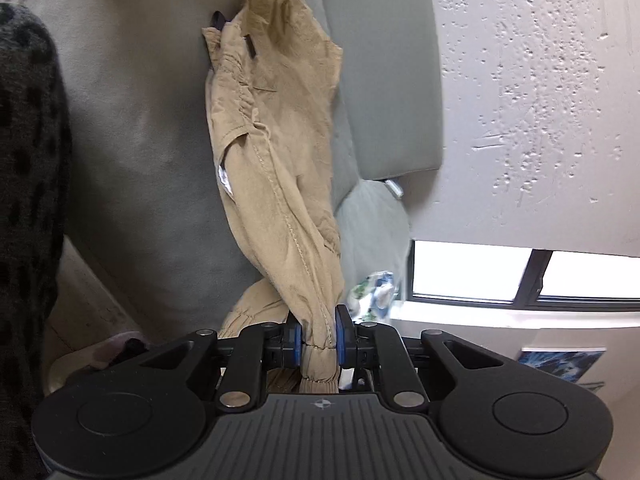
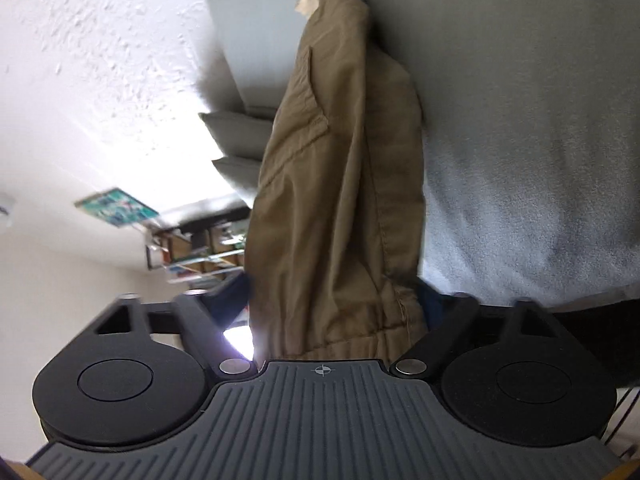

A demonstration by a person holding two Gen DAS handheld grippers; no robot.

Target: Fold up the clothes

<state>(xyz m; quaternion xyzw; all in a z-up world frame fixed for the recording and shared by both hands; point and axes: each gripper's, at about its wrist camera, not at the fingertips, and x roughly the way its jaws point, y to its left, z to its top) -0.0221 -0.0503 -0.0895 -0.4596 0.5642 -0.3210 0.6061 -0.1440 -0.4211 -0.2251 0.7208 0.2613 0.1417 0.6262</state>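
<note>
A pair of tan trousers [image 1: 276,128] stretches away from me, its far end lying on a grey couch [image 1: 140,120]. My left gripper [image 1: 318,338] is shut on an elastic cuff of the trousers, blue pads pinching the bunched cloth. In the right wrist view the same trousers [image 2: 336,184] run up from my right gripper [image 2: 334,304], whose jaws stand wide apart with the cloth's hem between them, the blue pads [image 2: 236,292] touching the fabric's sides. Whether it grips firmly is unclear. A pocket seam shows on the cloth.
Grey couch cushions [image 1: 384,80] lie under the trousers. A dark spotted fabric [image 1: 28,200] fills the left edge. A textured white ceiling [image 1: 540,100], a window [image 1: 520,276], a shelf [image 2: 200,248] and a grey blanket-like surface [image 2: 540,160] surround the scene.
</note>
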